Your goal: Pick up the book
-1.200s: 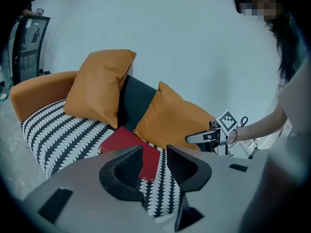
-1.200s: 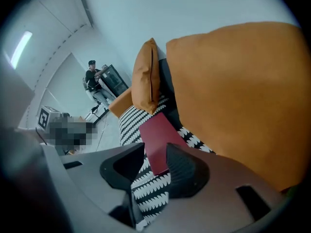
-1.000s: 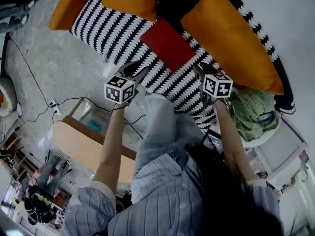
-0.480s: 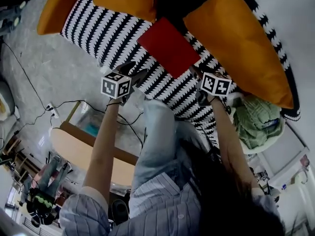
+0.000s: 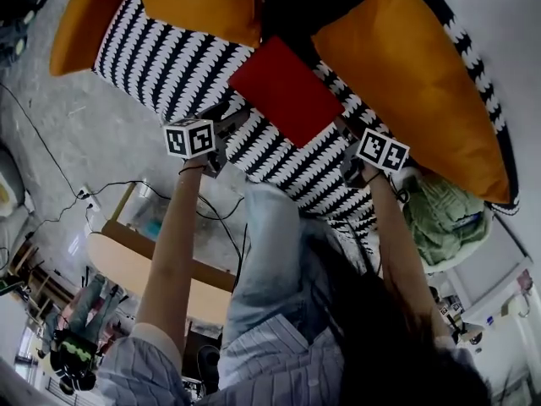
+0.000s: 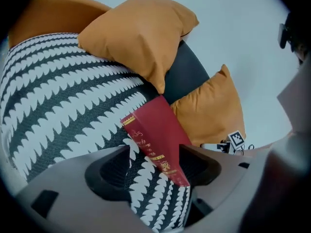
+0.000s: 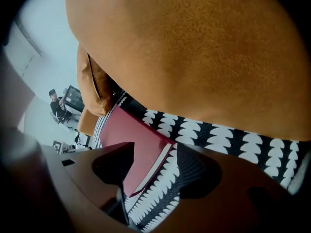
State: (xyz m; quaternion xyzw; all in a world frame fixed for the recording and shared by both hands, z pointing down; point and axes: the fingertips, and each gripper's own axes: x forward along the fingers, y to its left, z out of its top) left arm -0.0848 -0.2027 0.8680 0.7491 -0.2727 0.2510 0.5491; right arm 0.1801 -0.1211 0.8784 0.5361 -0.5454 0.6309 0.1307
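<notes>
A red hardback book (image 5: 286, 91) lies flat on the black-and-white patterned sofa seat (image 5: 177, 57). My left gripper (image 5: 226, 118) reaches to the book's near left corner and my right gripper (image 5: 348, 138) to its near right corner. In the left gripper view the book (image 6: 155, 140) shows its gold-printed spine, its lower end between the jaws of the left gripper (image 6: 155, 166), with patterned fabric in the gap beside it. In the right gripper view the book's (image 7: 131, 140) page-edge corner lies inside the right gripper (image 7: 153, 171). Both pairs of jaws have just been opening and press on nothing.
Orange cushions (image 5: 406, 66) (image 5: 199, 2) lean on the dark backrest behind and beside the book. A big cushion (image 7: 194, 47) looms just above the right gripper. A green bundle (image 5: 444, 218) sits right of the sofa. A low wooden table (image 5: 118, 256) and cables (image 5: 101, 184) are on the floor.
Both grippers have come down closer to the sofa seat and to the book's near corners. Their marker cubes have rolled. The book has not moved.
</notes>
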